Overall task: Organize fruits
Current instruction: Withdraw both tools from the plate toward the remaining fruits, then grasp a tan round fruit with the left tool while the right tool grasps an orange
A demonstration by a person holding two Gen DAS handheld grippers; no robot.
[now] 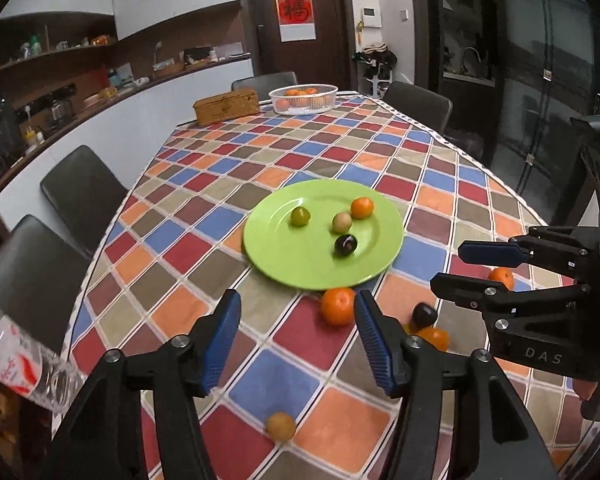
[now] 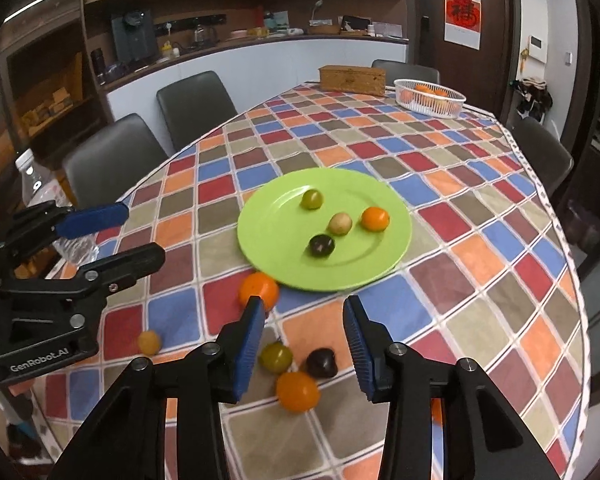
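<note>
On the green plate (image 2: 276,236) (round): four fruits (image 2: 340,223), one orange.

Checkered counter (image 1: 308,152): green plate (image 1: 276,236) ahead of fingers, loose fruits near them, white basket (image 1: 303,99) and wooden box (image 1: 226,106) far end.

Dim indoor light, soft overhead glare on green plate (image 1: 276,240). Strong fisheye bending, black vignette at corners. Slight blur on bottle (image 1: 24,368) at 8 o'clock.
</note>
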